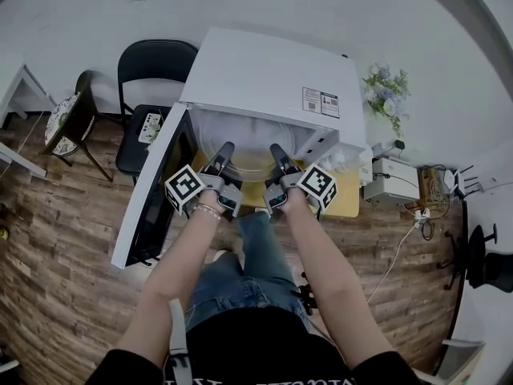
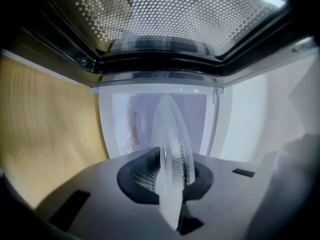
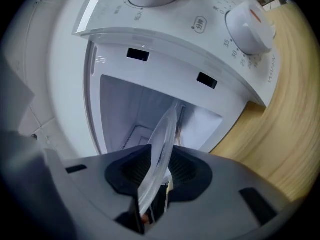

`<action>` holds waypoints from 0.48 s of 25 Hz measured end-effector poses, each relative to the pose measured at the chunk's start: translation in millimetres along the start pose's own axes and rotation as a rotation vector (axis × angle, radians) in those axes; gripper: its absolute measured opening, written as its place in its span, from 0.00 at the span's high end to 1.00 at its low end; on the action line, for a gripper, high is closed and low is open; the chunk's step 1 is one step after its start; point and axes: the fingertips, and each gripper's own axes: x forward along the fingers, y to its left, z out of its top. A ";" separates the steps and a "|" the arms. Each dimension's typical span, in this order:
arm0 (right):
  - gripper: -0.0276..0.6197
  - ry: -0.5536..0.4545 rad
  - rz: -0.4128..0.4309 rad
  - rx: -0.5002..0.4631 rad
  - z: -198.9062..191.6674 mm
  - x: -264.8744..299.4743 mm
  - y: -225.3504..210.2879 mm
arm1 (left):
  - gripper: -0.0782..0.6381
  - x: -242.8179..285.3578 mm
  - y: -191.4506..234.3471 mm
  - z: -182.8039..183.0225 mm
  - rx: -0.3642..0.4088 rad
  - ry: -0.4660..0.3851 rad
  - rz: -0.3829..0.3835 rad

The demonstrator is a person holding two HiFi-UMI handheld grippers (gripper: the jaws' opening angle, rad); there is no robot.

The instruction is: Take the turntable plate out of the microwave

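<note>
Left tongs point(image 2: 172, 186) and right tongs point(image 3: 156, 176) each pinch the glass turntable plate's point(image 1: 252, 164) near rim at the open microwave's point(image 1: 268, 74) mouth: gripped, probably lifted, not yet drawn clear.

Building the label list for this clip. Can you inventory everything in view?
microwave: 1, white, on the table, door open to the left
turntable plate: 1, clear glass, at the microwave's mouth
knobs: 2, white, control panel
table: 1, light wood, under the microwave
black chair: 1, behind the microwave, left
cushioned chair: 1, dark, far left
flowers: 1 bunch, pale purple, right of the microwave
white box: 1, right of the table
floor: brown wood planks
left gripper: 1, black, shut on the plate's rim
right gripper: 1, black, shut on the rim
forearms: 2, bare
</note>
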 end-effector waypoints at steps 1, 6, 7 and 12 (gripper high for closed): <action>0.80 0.001 0.003 -0.012 1.8 -1.2 2.2 | 0.84 -4.5 -2.7 -2.3 -0.001 0.013 -0.003; 0.80 0.055 0.108 -0.087 -0.3 -19.0 26.8 | 0.84 -27.1 -23.5 -15.6 -0.020 0.093 -0.032; 0.80 0.067 0.128 -0.098 -1.9 -25.3 31.0 | 0.84 -32.6 -28.3 -19.0 -0.024 0.111 -0.041; 0.81 0.117 0.159 -0.141 -9.9 -50.3 40.6 | 0.84 -57.0 -35.7 -33.0 -0.067 0.150 -0.058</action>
